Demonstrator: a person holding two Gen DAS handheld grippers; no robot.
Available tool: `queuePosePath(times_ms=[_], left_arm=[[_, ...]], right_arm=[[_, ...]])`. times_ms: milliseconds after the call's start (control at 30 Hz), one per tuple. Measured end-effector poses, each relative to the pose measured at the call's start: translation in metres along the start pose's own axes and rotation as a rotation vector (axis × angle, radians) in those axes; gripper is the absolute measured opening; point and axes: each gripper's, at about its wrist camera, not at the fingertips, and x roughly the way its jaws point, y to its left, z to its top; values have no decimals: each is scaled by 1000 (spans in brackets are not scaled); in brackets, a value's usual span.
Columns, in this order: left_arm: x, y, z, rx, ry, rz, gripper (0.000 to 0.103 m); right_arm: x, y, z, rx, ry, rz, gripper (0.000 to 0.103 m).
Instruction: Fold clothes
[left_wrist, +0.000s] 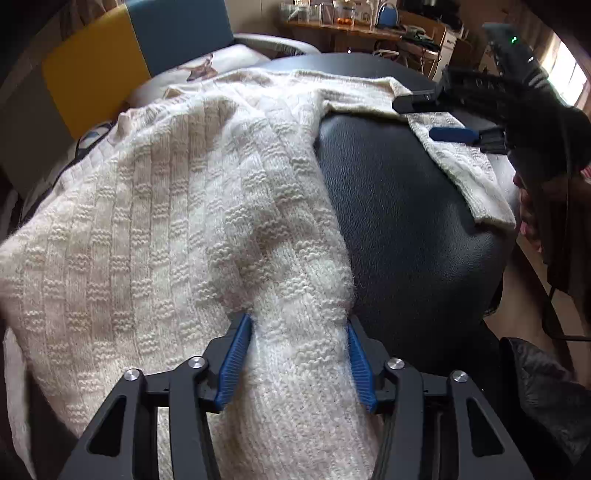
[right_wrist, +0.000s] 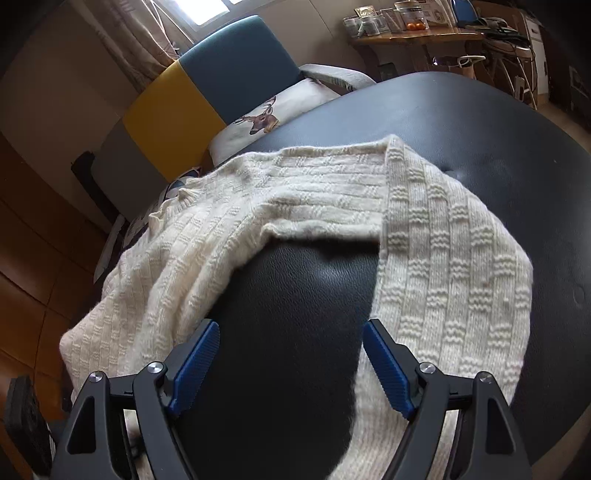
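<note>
Left wrist view: left gripper (left_wrist: 297, 334) clamped on a bunched sleeve of the cream knit sweater (left_wrist: 155, 221), draped over the black padded table (left_wrist: 399, 206). Right gripper (right_wrist: 291, 345), jaws apart and empty, hovering over bare leather between the sweater's two sleeves. Best carried across in one smooth arc, sleeve kept taut, laid flat over the body. Body lying crosswise along the far edge; both sleeves running lengthwise toward the cameras.
</note>
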Motion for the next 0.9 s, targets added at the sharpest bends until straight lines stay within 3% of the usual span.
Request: queuePosePath(times_ms=[33,67,200,267,333,467,633,767,900], left_arm=[[-4,9,3,-45,-12,-48,21],[-10,24,7,-128,-31,-152,18],[-31,120,10,-602,-184,-726,16],[-26,158,2,-773,-228,-845,16],[-16,183,-8,-871,-221,-852,16],[6,189,-29,-910,-136,-770,16],[21,185,-45,-936,-102,-807,16],[26,191,-48,-965,-100,-851,16],[24,192,-55,-972,-95,-859,16]], right_arm=[[-3,0,-3,10,-1,35,82],[-4,-1,-7,34,-3,96,82],[2,5,-19,132,89,408,82],[15,14,-27,168,166,543,82],[29,25,-34,188,219,587,82],[54,43,-40,185,291,516,82],[66,67,-44,193,379,602,82],[73,78,-59,221,467,604,82],[63,76,-70,253,489,563,82]])
